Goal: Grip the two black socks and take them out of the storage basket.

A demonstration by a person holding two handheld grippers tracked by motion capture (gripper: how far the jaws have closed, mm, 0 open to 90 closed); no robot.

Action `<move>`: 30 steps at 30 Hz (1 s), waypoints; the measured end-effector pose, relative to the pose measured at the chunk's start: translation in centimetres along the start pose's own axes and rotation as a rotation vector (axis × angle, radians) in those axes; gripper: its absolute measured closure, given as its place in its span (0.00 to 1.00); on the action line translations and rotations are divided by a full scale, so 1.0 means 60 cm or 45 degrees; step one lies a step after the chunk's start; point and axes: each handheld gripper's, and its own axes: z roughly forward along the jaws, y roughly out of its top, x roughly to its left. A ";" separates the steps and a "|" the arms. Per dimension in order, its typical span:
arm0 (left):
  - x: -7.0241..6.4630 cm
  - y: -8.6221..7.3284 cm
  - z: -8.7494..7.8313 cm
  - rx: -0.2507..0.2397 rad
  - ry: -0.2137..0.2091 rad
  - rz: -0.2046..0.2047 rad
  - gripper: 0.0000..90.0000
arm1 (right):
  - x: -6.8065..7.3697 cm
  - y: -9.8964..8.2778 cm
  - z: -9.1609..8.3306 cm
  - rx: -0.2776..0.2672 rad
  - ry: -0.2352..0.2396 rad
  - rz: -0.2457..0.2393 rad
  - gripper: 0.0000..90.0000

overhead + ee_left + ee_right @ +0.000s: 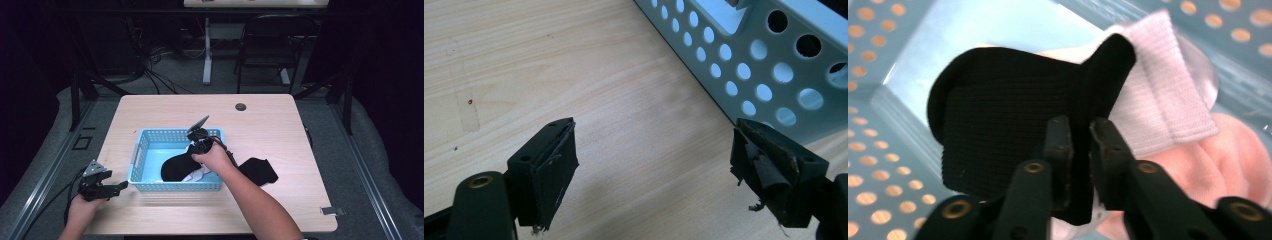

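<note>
A light blue perforated basket [145,137] stands on the wooden table [280,130]. Inside it lies a black sock [175,167] over a white sock [197,175]. My right gripper [197,147] reaches down into the basket. In the right gripper view its jaws [1080,127] pinch a fold of the black sock [998,115], with the white sock [1163,90] and a pink sock [1228,160] underneath. My left gripper [120,186] rests low at the basket's front left corner. In the left gripper view it [654,145] stands open over bare wood, beside the basket wall [744,65].
A second black sock [260,170] lies on the table just right of the basket. A round cable hole [241,106] sits near the far edge. A small metal tag [332,210] lies at the front right corner. A chair [272,45] stands beyond the table.
</note>
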 end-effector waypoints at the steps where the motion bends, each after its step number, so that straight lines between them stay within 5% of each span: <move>1: 0.000 0.000 0.000 0.000 0.000 0.000 0.21 | 0.004 -0.001 -0.004 -0.021 0.000 -0.019 0.93; 10: -0.001 0.000 0.000 0.000 0.002 0.001 0.21 | 0.037 -0.009 -0.048 -0.206 0.018 -0.115 0.96; 30: -0.001 0.000 0.001 0.003 0.003 0.003 0.21 | 0.072 -0.018 -0.177 -0.447 0.075 -0.236 0.97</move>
